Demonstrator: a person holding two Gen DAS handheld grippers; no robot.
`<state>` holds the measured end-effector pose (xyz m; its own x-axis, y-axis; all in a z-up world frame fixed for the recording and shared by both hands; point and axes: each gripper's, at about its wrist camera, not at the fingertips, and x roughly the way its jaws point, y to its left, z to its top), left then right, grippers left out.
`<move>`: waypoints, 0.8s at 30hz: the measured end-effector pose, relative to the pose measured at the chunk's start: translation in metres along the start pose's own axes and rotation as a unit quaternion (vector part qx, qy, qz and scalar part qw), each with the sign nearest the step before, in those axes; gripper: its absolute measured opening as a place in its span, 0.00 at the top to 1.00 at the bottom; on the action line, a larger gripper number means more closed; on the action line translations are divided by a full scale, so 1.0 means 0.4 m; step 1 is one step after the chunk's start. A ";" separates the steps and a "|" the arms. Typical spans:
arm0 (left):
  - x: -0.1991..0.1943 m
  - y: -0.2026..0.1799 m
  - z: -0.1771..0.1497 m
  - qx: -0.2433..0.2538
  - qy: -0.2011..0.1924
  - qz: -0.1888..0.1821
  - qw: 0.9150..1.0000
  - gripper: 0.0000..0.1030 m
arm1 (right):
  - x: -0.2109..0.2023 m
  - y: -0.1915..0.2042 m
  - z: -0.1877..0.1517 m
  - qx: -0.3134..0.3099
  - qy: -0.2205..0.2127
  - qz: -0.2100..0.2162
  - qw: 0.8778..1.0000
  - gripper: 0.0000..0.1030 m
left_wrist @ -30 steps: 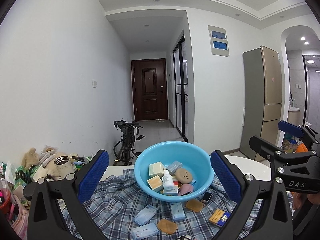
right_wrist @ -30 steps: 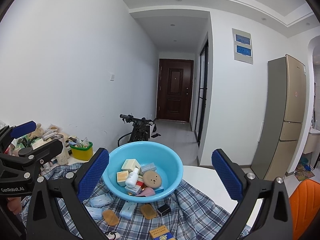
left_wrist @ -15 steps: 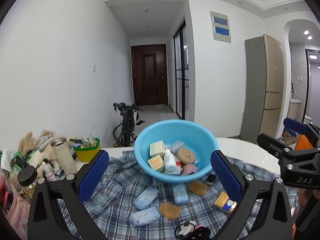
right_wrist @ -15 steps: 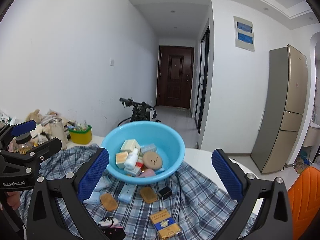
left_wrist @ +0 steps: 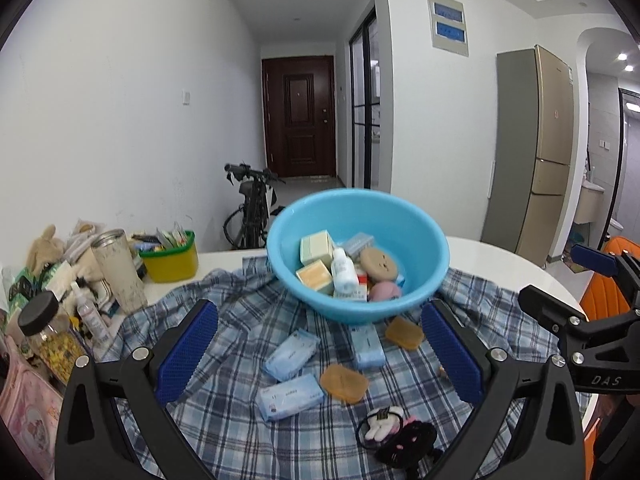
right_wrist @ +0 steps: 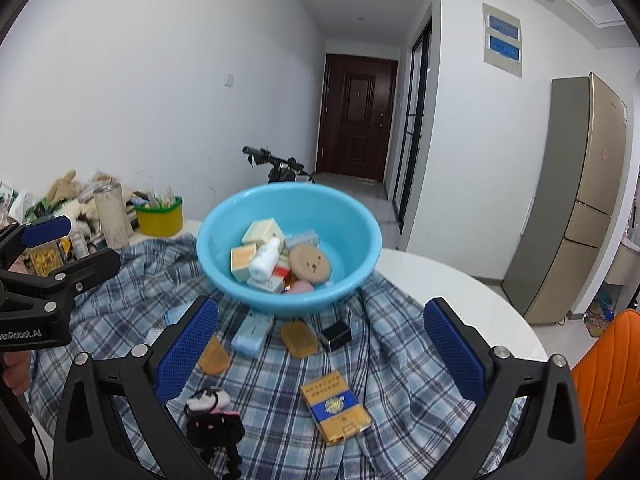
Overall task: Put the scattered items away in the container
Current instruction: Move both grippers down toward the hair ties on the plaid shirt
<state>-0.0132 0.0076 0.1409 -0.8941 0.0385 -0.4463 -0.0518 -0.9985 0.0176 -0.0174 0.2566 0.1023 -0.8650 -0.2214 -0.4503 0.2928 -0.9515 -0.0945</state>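
A light blue basin point(left_wrist: 424, 232) point(right_wrist: 352, 220) stands on a blue plaid cloth point(left_wrist: 224, 412) point(right_wrist: 404, 344) and holds boxes, a white bottle and a round brown disc. In front of it lie blue tissue packs point(left_wrist: 291, 354), amber soap bars point(left_wrist: 344, 382) point(right_wrist: 299, 338), a black box point(right_wrist: 336, 335), a yellow-blue pack point(right_wrist: 335, 406) and black-and-white hair ties point(left_wrist: 394, 438) point(right_wrist: 212, 416). My left gripper point(left_wrist: 318, 350) is open and empty above these items. My right gripper point(right_wrist: 320, 350) is open and empty too, to the right of the left one.
At the left stand a metal tumbler point(left_wrist: 118, 270), a yellow-green tub point(left_wrist: 170, 260), a lidded jar point(left_wrist: 46, 332) and plush toys. The white round table point(right_wrist: 460, 284) ends at the right near an orange chair point(right_wrist: 612, 380). A bicycle point(left_wrist: 252, 204) stands behind.
Both grippers have tilted down and drawn back, so more of the cloth and loose items shows: the hair ties and the yellow-blue pack came into full view. Both stay open.
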 end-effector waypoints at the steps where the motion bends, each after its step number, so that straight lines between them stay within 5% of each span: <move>1: 0.004 0.000 -0.010 -0.003 0.003 -0.002 1.000 0.00 | 0.005 0.000 -0.009 0.000 0.005 0.001 1.000 0.01; 24: 0.110 0.033 -0.206 -0.037 0.114 -0.011 0.993 0.00 | 0.100 0.107 -0.202 -0.039 0.113 0.041 0.992 0.01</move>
<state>-0.0167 -0.0072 0.0478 -0.7691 0.0590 -0.6364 -0.0302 -0.9980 -0.0560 -0.0065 0.2244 0.0086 -0.7263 -0.2357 -0.6457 0.3963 -0.9111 -0.1131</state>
